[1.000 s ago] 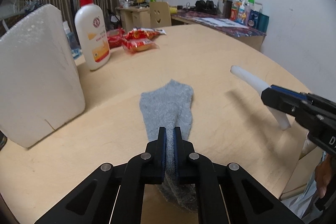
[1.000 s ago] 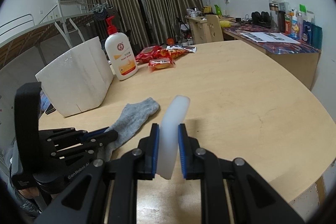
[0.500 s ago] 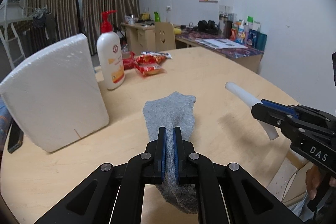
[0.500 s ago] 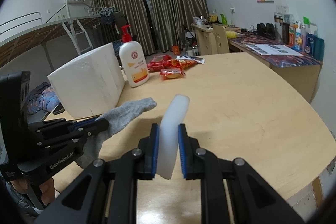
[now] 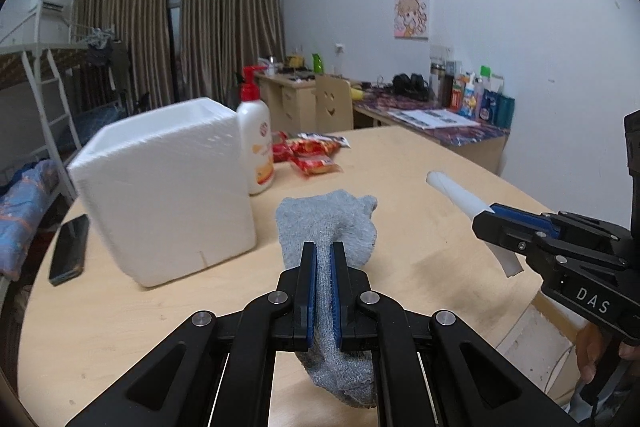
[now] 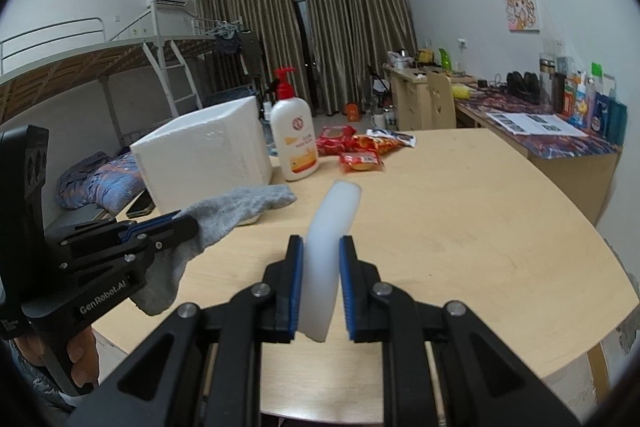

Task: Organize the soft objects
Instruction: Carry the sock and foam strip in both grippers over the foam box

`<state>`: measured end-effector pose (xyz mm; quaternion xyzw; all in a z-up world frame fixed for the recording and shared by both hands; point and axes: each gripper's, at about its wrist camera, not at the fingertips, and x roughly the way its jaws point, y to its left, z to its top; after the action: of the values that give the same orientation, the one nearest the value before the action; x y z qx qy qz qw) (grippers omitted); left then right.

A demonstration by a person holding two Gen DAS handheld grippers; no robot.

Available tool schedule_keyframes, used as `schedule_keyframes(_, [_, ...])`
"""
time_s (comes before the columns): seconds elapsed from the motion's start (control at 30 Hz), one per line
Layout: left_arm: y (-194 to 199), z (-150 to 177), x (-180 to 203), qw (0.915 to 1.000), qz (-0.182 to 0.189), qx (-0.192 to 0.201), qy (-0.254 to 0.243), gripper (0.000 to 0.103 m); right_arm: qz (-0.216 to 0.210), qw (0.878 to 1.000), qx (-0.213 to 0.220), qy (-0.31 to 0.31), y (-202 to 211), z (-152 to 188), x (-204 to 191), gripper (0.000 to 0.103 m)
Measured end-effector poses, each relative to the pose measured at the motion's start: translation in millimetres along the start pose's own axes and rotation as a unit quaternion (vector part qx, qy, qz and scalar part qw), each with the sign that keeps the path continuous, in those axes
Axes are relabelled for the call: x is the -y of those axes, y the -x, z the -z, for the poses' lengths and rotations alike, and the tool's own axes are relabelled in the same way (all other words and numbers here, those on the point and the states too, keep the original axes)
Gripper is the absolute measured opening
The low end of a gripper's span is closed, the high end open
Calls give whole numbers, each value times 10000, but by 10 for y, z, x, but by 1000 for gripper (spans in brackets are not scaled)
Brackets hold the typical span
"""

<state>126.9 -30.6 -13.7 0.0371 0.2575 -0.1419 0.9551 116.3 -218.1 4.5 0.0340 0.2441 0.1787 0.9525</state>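
From the left wrist view, the left gripper (image 5: 324, 267) pinches a grey sock (image 5: 328, 223) between its fingers, held above the wooden table (image 5: 400, 163), with a white foam box (image 5: 164, 187) ahead to its left. From the right wrist view, the right gripper (image 6: 320, 263) clamps a white foam strip (image 6: 334, 227) that curves up ahead of it, the lotion bottle (image 6: 294, 139) and red snack packets (image 6: 360, 151) lying farther ahead on the table.
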Motion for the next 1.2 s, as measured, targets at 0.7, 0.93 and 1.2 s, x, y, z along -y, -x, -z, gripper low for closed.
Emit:
schedule_keyframes(0.7, [776,69,-416,9946,-731,677,276,7,-732,9951,265,604,36,-139,-617,21])
schedule_keyframes(0.93, [958,97,-558,9912,-969,817,389,7,-1000,9914,293,796,7,-164,-833,21])
schedule_keyframes(1.2, [1089,97,-678,9876,-1167,916,509,7,-1233,9874,301,940,-62,-204,-951,21])
